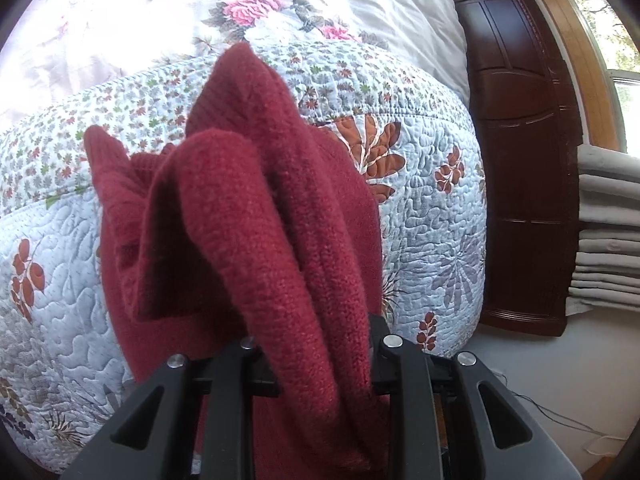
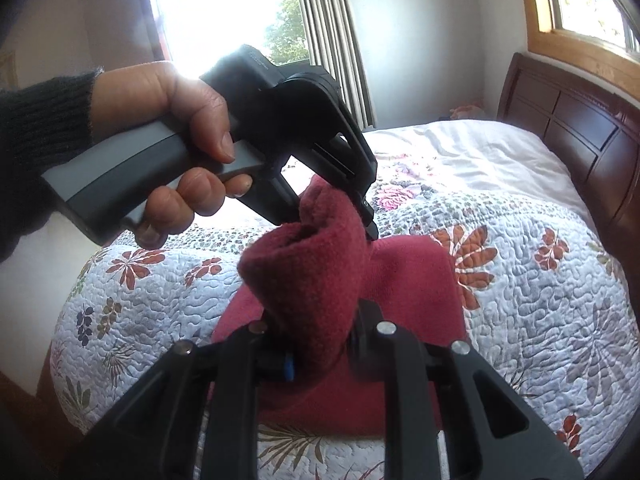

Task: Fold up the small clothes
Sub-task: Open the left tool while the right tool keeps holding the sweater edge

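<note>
1. The red garment (image 1: 256,216) is thick, fuzzy knit with a ribbed edge.
2. The quilt (image 2: 540,300) is stitched, puckered printed cloth.
3. The headboard (image 1: 520,160) is dark glossy wood.
4. Both grippers, the left gripper (image 1: 320,376) and the right gripper (image 2: 320,356), are matt black plastic with shiny metal pins.

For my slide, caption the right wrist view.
Both hand-held grippers pinch a red sweater above a floral quilt.
</note>
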Tool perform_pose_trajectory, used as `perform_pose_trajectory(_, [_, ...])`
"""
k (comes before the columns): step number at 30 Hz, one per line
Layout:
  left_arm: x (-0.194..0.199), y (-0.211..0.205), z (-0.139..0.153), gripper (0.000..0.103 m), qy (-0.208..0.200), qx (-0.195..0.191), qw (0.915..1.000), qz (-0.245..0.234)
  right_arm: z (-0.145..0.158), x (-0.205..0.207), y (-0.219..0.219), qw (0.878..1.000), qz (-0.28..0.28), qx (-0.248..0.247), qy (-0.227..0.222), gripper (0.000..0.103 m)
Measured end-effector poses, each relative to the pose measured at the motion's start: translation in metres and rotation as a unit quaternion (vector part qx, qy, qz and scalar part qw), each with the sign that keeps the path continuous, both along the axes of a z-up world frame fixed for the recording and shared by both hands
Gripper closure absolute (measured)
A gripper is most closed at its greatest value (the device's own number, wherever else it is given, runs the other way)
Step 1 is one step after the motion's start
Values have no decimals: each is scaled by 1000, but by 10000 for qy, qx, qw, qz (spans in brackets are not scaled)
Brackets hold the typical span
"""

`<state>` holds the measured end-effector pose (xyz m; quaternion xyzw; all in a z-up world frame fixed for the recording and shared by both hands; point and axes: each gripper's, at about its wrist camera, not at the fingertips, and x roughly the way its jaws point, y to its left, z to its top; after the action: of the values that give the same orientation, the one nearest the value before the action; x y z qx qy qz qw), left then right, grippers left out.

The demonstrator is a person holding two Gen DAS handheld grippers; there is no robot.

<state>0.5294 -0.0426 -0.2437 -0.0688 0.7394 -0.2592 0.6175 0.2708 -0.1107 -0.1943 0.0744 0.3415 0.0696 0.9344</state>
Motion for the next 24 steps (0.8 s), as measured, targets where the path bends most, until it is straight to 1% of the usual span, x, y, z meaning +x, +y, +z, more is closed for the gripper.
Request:
perform_pose_trajectory(4, [-2, -19, -16, 78, 78, 170, 9998, -85, -16, -1, -16, 9998, -112, 164, 86, 85])
perform_pose_trajectory(6, [-4, -25, -21, 77, 48, 275, 9995, -130, -25, -1, -28, 9986, -142, 482, 177, 85])
perform_pose_trajectory(8, [-4, -28, -25, 72, 56, 277, 9996, -82, -34, -2, -40, 9971, -190, 702, 240, 84])
perform_pose_trajectory(10, [-6, -33, -27, 63, 59, 256, 9996, -43, -43, -3, -53, 9935, -215, 1070, 320, 84])
perform_pose_trajectory(12, [-8, -40, -25, 41, 21, 180, 9998, -78, -54, -4, -66, 9883, -242, 1442, 432, 84])
perform_pose_trajectory(13, [-9, -43, -23, 36, -1, 135, 9999, -105, -60, -5, -73, 9851, -264, 1625, 494, 83])
perform_pose_trajectory(14, [-11, -46, -20, 30, -17, 22, 9999, -121, -67, -5, -81, 9808, -278, 1842, 569, 82])
perform_pose_trajectory(16, [-14, -47, -13, 29, -19, -264, 9996, -71, -83, -6, -95, 9695, -255, 2316, 763, 80])
perform_pose_trajectory(18, [-17, -42, 1, 27, -109, -669, 9977, 57, -105, -5, -110, 9531, -258, 2851, 987, 71])
perform_pose_trajectory(19, [-20, -37, 10, 26, -231, -847, 9961, 115, -116, -6, -119, 9429, -304, 3139, 1075, 60])
perform_pose_trajectory(20, [-25, -31, 19, 24, -379, -958, 9946, 143, -125, -8, -126, 9345, -331, 3350, 1160, 52])
perform_pose_trajectory(22, [-39, -16, 38, 22, -737, -1102, 9911, 108, -133, -12, -138, 9193, -245, 3741, 1199, 51])
perform_pose_trajectory(23, [-48, -8, 45, 21, -900, -1142, 9894, 61, -133, -13, -142, 9105, -108, 3971, 1151, 51])
perform_pose_trajectory(24, [-57, 1, 52, 19, -1039, -1151, 9879, 3, -130, -14, -147, 9049, 18, 4108, 1116, 50])
